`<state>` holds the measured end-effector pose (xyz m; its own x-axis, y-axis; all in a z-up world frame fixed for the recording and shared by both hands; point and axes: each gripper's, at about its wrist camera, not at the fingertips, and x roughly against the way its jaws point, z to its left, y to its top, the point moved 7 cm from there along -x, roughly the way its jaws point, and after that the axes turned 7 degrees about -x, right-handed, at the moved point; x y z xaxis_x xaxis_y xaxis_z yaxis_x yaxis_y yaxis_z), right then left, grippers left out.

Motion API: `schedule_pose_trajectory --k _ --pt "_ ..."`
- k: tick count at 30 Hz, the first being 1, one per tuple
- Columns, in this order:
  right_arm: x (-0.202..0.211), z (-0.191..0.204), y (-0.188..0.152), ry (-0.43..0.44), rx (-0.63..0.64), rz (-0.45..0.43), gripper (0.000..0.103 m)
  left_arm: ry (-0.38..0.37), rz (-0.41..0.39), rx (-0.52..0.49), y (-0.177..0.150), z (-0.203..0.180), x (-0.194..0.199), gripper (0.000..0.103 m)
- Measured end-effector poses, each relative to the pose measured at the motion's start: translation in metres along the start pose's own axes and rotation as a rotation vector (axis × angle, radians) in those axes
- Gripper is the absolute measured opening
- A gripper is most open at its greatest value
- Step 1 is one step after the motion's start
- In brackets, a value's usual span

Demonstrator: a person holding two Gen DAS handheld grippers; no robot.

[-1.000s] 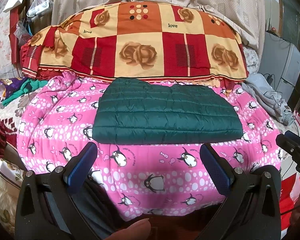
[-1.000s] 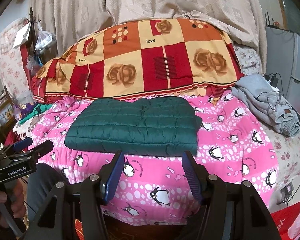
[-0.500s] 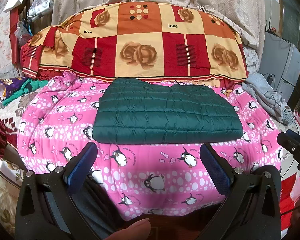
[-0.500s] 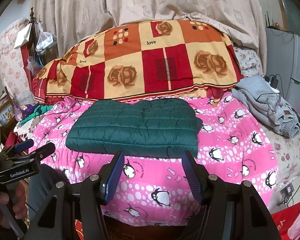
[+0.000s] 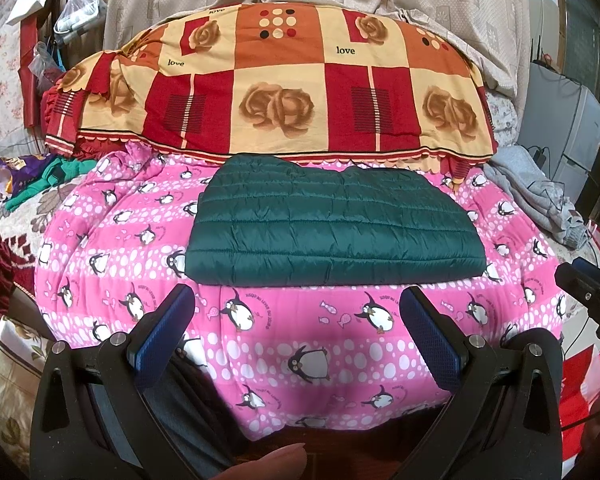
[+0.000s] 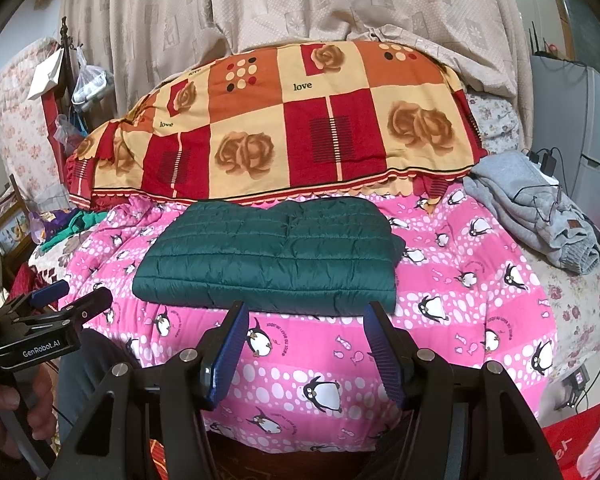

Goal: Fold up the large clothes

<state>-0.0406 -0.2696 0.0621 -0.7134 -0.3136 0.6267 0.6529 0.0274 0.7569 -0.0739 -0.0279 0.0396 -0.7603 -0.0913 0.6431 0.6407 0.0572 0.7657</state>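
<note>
A dark green quilted jacket (image 5: 332,222) lies folded into a flat rectangle on the pink penguin blanket (image 5: 284,328); it also shows in the right wrist view (image 6: 272,258). My left gripper (image 5: 298,300) is open and empty, held back from the jacket's near edge. My right gripper (image 6: 304,314) is open and empty, also just short of the near edge. The left gripper shows from the side in the right wrist view (image 6: 72,300). Neither gripper touches the jacket.
A red, orange and cream checked quilt (image 5: 276,84) is piled behind the jacket. A grey garment (image 6: 540,208) lies at the bed's right side with cables on it. Green and purple clothes (image 5: 40,180) lie at the left. The pink blanket (image 6: 440,320) hangs over the bed's near edge.
The right wrist view has shifted slightly; the left gripper sits a bit higher in it. The jacket has not moved and both grippers stay open.
</note>
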Motion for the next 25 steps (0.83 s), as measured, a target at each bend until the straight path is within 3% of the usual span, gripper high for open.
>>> schedule_pose_trajectory --k 25 --pt "0.0013 0.0074 -0.001 0.001 -0.001 0.004 0.057 -0.007 -0.017 -0.015 -0.0087 -0.0037 0.0033 0.103"
